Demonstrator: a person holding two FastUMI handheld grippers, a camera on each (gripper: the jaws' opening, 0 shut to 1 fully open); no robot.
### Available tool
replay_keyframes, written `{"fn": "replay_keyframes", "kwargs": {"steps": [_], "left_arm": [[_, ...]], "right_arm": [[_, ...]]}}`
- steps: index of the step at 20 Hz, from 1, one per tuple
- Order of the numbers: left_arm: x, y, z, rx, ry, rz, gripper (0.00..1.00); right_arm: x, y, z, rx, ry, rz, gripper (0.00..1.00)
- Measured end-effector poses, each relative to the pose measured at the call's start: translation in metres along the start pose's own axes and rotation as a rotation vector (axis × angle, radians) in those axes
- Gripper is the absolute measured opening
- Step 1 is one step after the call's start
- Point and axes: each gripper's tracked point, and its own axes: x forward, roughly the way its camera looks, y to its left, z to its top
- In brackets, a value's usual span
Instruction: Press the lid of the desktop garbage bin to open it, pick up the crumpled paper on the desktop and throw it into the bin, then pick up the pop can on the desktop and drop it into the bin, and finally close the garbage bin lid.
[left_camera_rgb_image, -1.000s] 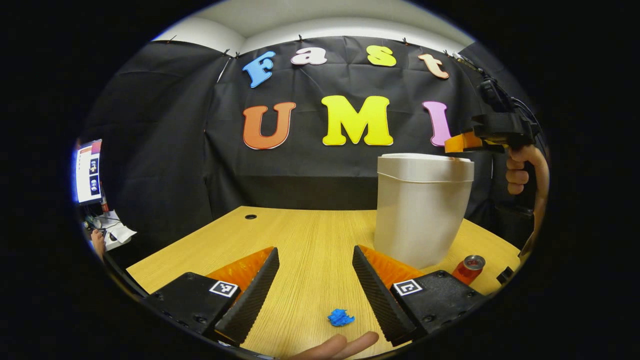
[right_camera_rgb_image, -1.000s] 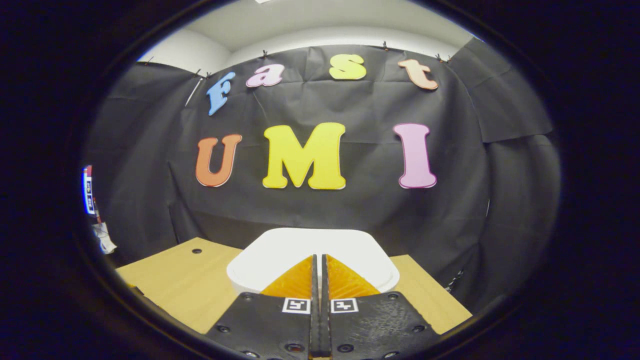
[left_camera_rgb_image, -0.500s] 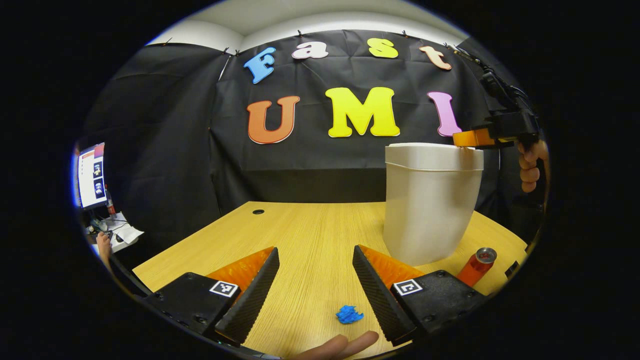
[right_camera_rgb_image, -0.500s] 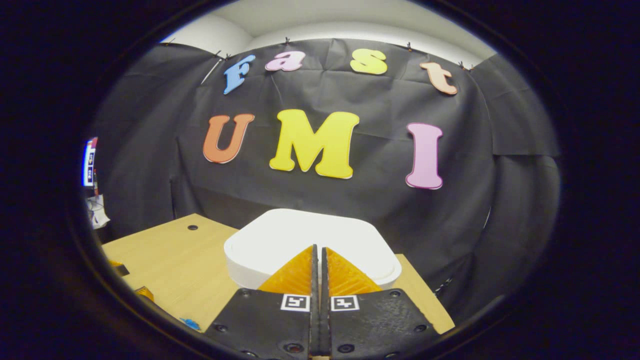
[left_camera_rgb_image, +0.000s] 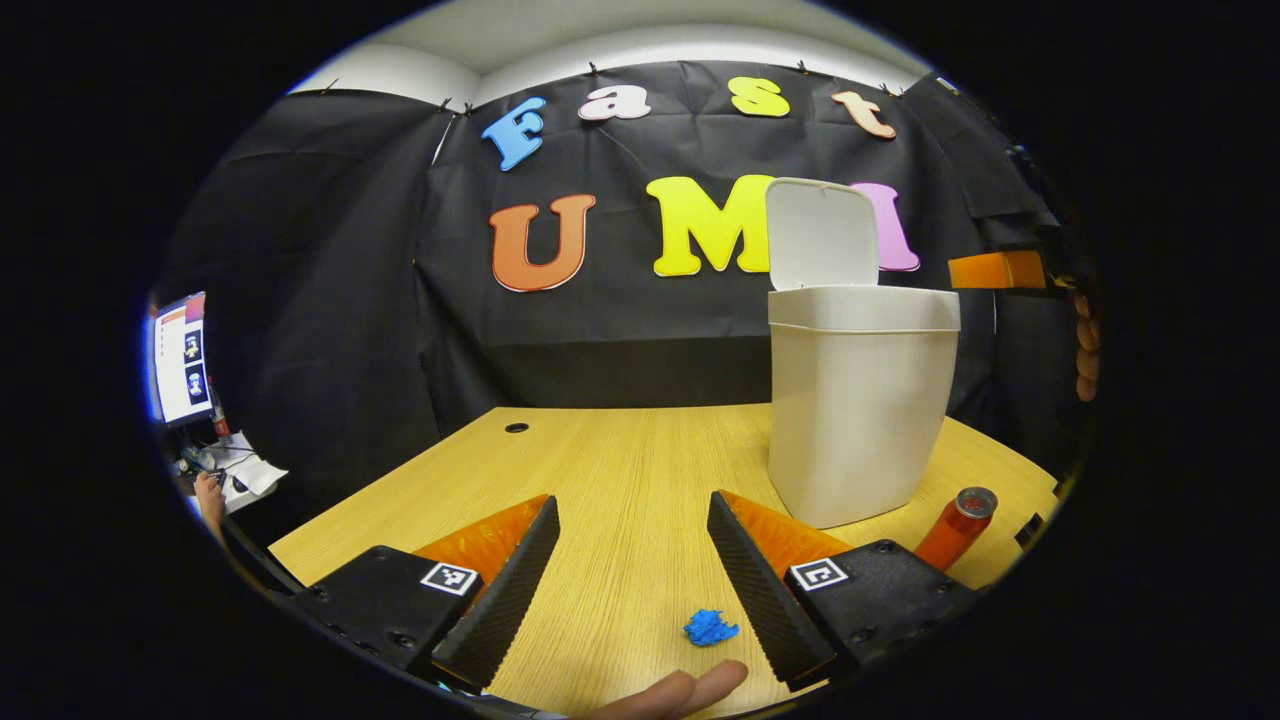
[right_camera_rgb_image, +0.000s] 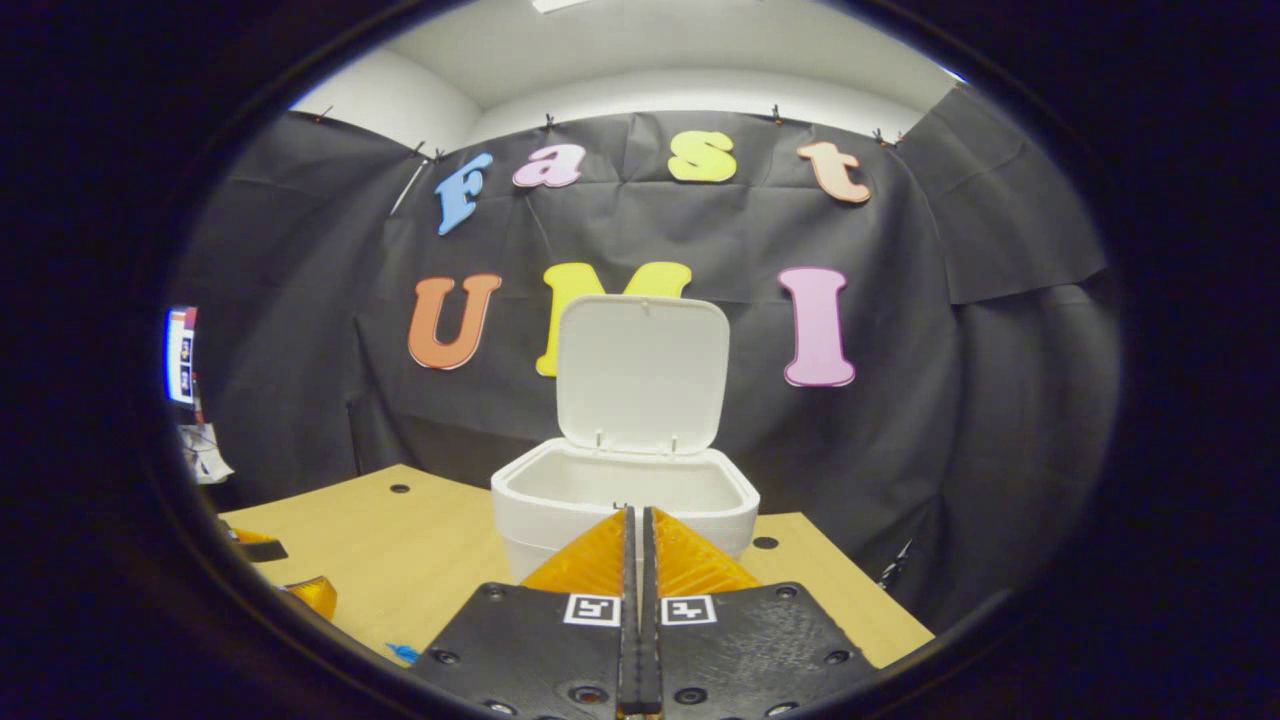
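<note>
Right gripper view puts the tall white plastic garbage bin (right_camera_rgb_image: 625, 500) straight ahead at 12 o'clock, its flat white hinged lid (right_camera_rgb_image: 642, 375) standing upright and the mouth open, so the first step reads as done. The right gripper (right_camera_rgb_image: 636, 520) sits just short of the bin's near rim with its jaws pressed together and nothing between them.

From the left gripper view, the left gripper (left_camera_rgb_image: 632, 560) hangs low over the light wooden desktop (left_camera_rgb_image: 620, 470) with its jaws spread wide and empty. The small blue crumpled paper (left_camera_rgb_image: 710, 627) lies on the wood at about 5 o'clock, just beside the inner edge of one finger. The red cylindrical pop can (left_camera_rgb_image: 955, 527) stands at about 4 o'clock, near the bin's base. Someone's fingertips (left_camera_rgb_image: 690, 690) show at 6 o'clock.

By my judgement the paper comes next, then the can, then closing the lid; all three are left.
</note>
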Motion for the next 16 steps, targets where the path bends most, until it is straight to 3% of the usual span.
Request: {"fn": "replay_keyframes", "kwargs": {"steps": [5,8,9,11,12,15,16], "left_arm": [[0.001,-0.004,-0.012,-0.032,0.044,-0.041,0.97],[0.002,-0.008,-0.018,-0.046,0.066,-0.063,0.97],[0.003,-0.009,-0.025,-0.049,0.081,-0.075,0.97],[0.005,-0.019,-0.038,-0.043,0.118,-0.093,0.97],[0.006,-0.022,-0.044,-0.037,0.136,-0.104,0.97],[0.006,-0.035,-0.062,-0.043,0.182,-0.147,0.97],[0.006,-0.039,-0.067,-0.045,0.201,-0.163,0.97]], "right_arm": [[-0.015,0.000,-0.013,0.021,-0.003,0.007,0.00],[-0.021,0.009,-0.029,0.015,0.002,0.051,0.01],[-0.024,0.012,-0.035,0.004,0.000,0.069,0.11],[-0.027,0.016,-0.048,0.014,0.001,0.104,0.53],[-0.029,0.018,-0.057,0.030,0.012,0.116,0.66],[-0.034,0.008,-0.062,0.032,0.000,0.099,0.98],[-0.036,0.005,-0.065,0.032,-0.014,0.097,0.98]]}}
